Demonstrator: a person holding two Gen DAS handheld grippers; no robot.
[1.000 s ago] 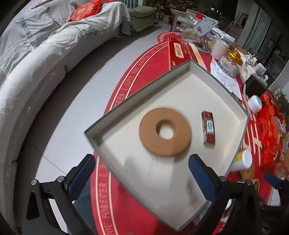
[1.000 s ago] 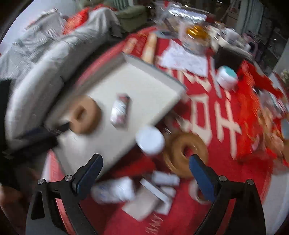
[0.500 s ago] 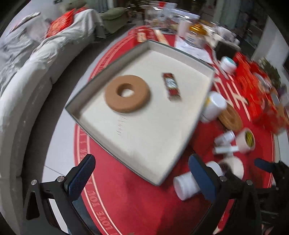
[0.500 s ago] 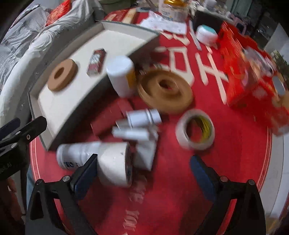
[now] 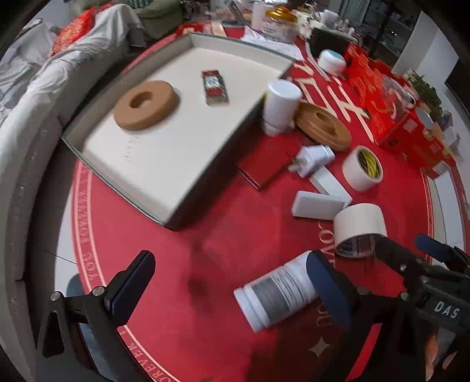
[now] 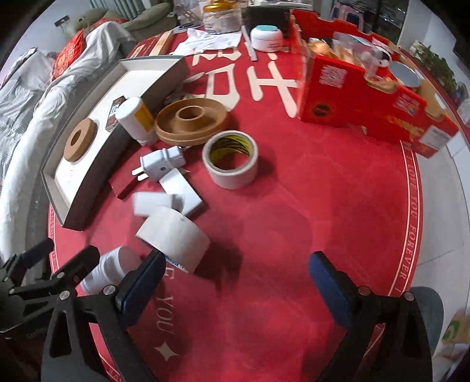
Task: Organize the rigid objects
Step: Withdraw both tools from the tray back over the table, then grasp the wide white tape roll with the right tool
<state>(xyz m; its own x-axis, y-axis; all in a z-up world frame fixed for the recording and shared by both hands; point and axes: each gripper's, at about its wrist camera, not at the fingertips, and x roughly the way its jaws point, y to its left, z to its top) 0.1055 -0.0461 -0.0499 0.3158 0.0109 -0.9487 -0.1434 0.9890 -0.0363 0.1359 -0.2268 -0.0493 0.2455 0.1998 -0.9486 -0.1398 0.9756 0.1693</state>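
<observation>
A shallow white tray (image 5: pixel 164 176) (image 6: pixel 85 188) holds a brown cork ring (image 5: pixel 146 104) (image 6: pixel 80 140) and a small red box (image 5: pixel 214 86). Beside it on the red cloth lie a white bottle on its side (image 5: pixel 276 293), a white tape roll (image 5: pixel 357 227) (image 6: pixel 174 233), a second tape roll (image 5: pixel 362 168) (image 6: pixel 230 158), a white plug (image 5: pixel 312 157) (image 6: pixel 161 161), white blocks (image 5: pixel 318 204), a wooden ring dish (image 5: pixel 323 125) (image 6: pixel 191 120) and an upright white bottle (image 5: pixel 280 105) (image 6: pixel 135 119). My left gripper (image 5: pixel 232 286) is open, just left of the lying bottle. My right gripper (image 6: pixel 235 285) is open, near the white roll.
A red carton (image 6: pixel 370 102) with jars stands at the right. A white jar with a teal lid (image 6: pixel 267 36), a gold-lidded jar (image 6: pixel 221 14) and papers sit at the back. A grey sofa (image 5: pixel 35 97) runs along the left of the round table.
Both grippers have pulled back from the tray toward the table's near side. The loose items now lie in front of them. Both stay open and empty.
</observation>
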